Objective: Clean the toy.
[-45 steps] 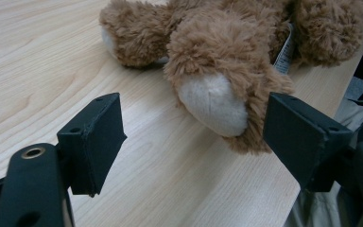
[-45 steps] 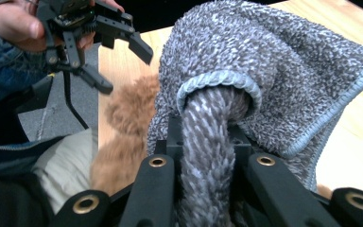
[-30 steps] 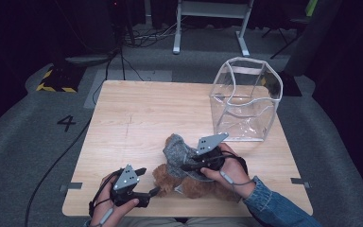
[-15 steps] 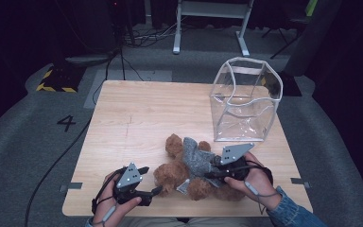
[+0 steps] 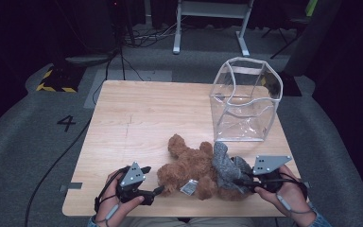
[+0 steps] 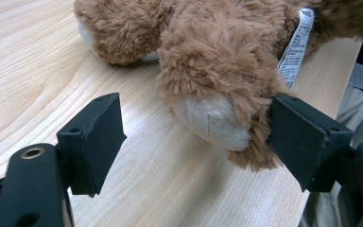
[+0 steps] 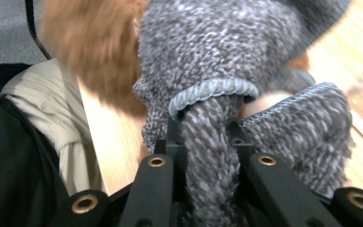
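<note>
Bear [image 5: 189, 168], brown plush, lying on the table [image 5: 142, 118] with its long axis running from the head on the far side toward a foot at the near edge, slanted across the board; a pale-soled foot sits between the jaws of the left gripper [image 5: 153, 193]. Left jaws stand wide apart; the right-hand pad touches the fur at the foot's side, the other pad is clear of it with bare wood between. Tag [image 6: 294, 47], white, sewn to the bear beyond the right-hand pad; print too small to read. Cloth [image 5: 227, 170], grey knit with a corded trim, draped over the bear's side; a strip of it runs straight down between the jaws of the right gripper [image 5: 246, 182], which are clamped on it. Bag [image 5: 246, 99], clear plastic, upright and open-topped, well beyond the right jaws. Table is light wood grain. Floor [image 5: 23, 142] is grey carpet, marked with a black "4" [image 5: 66, 123] off the table's left edge; yellow-and-black hazard tape [image 5: 52, 87] farther off; the room behind is dark, with cables and a white stand [image 5: 208, 28].
</note>
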The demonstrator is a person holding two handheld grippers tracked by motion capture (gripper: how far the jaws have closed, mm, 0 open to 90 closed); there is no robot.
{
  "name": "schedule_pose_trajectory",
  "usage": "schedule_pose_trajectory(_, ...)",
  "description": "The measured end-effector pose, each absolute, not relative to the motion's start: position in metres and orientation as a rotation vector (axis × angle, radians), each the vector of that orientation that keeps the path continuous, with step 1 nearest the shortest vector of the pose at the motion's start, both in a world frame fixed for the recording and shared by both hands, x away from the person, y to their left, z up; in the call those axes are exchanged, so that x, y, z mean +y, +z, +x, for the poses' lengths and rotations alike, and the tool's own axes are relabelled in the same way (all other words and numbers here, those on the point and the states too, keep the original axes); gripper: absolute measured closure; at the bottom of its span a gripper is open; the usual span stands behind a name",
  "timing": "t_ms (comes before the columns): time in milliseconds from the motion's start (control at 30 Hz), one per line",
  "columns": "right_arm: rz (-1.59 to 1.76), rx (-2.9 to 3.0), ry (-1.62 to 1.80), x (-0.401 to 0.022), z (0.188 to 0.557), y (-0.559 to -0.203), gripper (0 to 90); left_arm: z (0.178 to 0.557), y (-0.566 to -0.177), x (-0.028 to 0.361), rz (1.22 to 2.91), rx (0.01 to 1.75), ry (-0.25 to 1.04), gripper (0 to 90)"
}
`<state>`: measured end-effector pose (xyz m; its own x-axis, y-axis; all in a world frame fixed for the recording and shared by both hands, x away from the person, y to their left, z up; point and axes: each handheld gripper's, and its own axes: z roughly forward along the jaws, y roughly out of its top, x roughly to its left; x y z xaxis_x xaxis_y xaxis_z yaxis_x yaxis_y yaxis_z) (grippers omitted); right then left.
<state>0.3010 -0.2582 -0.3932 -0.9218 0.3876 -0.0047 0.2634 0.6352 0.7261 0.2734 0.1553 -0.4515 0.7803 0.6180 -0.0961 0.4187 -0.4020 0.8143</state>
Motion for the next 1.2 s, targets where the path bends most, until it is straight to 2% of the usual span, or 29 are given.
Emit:
schedule_pose_trajectory(400, 0.734, 2.672, 1.083, -0.314, 0.289, -0.408, 78.4, 0.274, -0.453, 0.154, 2.055, 0.775, 0.274, 21.2)
schedule_pose_trajectory(800, 1.004, 2.528, 0.913, -0.362, 0.309, -0.43, 77.7, 0.274, -0.451, 0.158, 2.052, 0.792, 0.289, 21.4)
schedule_pose_trajectory(833, 1.08, 2.47, 0.931, -0.368, 0.315, -0.434, 71.7, 0.273, -0.451, 0.159, 2.048, 0.793, 0.283, 21.5)
schedule_pose_trajectory(867, 1.08, 2.47, 0.931, -0.368, 0.315, -0.434, 71.7, 0.273, -0.451, 0.159, 2.048, 0.793, 0.283, 21.5)
schedule_pose_trajectory(900, 1.145, 2.414, 0.948, -0.369, 0.319, -0.439, 52.8, 0.273, -0.451, 0.159, 2.049, 0.794, 0.286, 21.5)
schedule_pose_trajectory(933, 1.145, 2.414, 0.948, -0.369, 0.319, -0.439, 52.8, 0.273, -0.451, 0.159, 2.052, 0.792, 0.291, 21.5)
schedule_pose_trajectory(967, 1.146, 2.374, 0.961, -0.368, 0.321, -0.442, 35.6, 0.273, -0.451, 0.16, 2.051, 0.796, 0.288, 21.5)
schedule_pose_trajectory(1000, 1.146, 2.374, 0.961, -0.368, 0.321, -0.442, 35.6, 0.273, -0.451, 0.16, 2.051, 0.796, 0.288, 21.5)
schedule_pose_trajectory(1033, 1.146, 2.352, 0.949, -0.369, 0.321, -0.44, 28.5, 0.273, -0.452, 0.162, 2.055, 0.797, 0.292, 21.5)
schedule_pose_trajectory(1200, 1.089, 2.296, 0.986, -0.373, 0.31, -0.428, 25.4, 0.271, -0.451, 0.164, 2.053, 0.801, 0.301, 21.0)
